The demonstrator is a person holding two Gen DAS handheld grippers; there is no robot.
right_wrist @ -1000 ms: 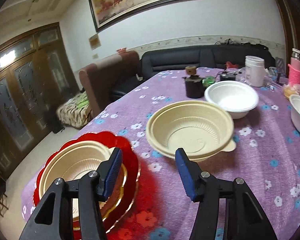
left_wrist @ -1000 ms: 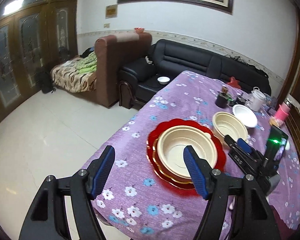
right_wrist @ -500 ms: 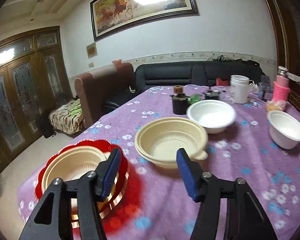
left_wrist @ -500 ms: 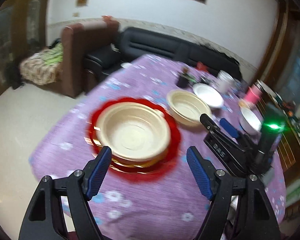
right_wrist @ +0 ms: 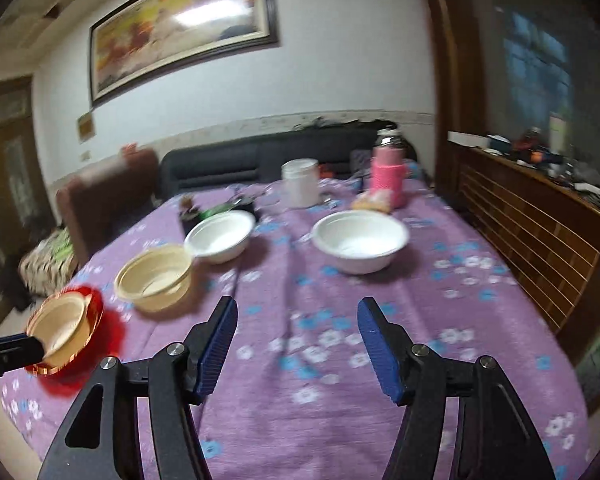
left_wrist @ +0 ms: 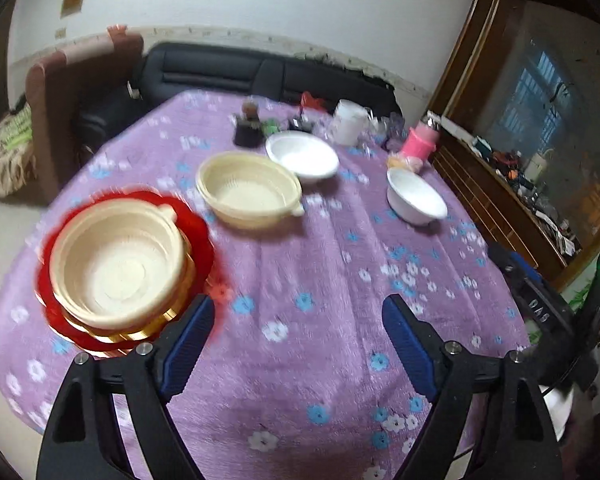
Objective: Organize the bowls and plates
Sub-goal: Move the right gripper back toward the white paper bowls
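Observation:
A cream bowl [left_wrist: 118, 264] sits on stacked gold and red plates [left_wrist: 200, 236] at the table's near left; this stack also shows in the right wrist view [right_wrist: 62, 326]. A second cream bowl [left_wrist: 249, 188] [right_wrist: 155, 278] stands alone behind it. Two white bowls stand further back, one [left_wrist: 302, 156] [right_wrist: 220, 236] near the middle and one [left_wrist: 416, 196] [right_wrist: 360, 246] to the right. My left gripper [left_wrist: 294, 332] is open and empty above the purple flowered tablecloth [left_wrist: 324, 264]. My right gripper [right_wrist: 296, 340] is open and empty, facing the right white bowl from a distance.
At the table's far end stand a black cup [left_wrist: 247, 130], a white jar [left_wrist: 350, 122] and a pink flask [right_wrist: 388, 178]. A wooden cabinet [right_wrist: 532, 240] runs along the right side. A black sofa [left_wrist: 236, 76] and a brown chair [left_wrist: 72, 92] stand beyond the table.
Both grippers have swung to the right and stayed open. The plate stack has slid to the left in both views, and the right white bowl has come into the middle of the right wrist view.

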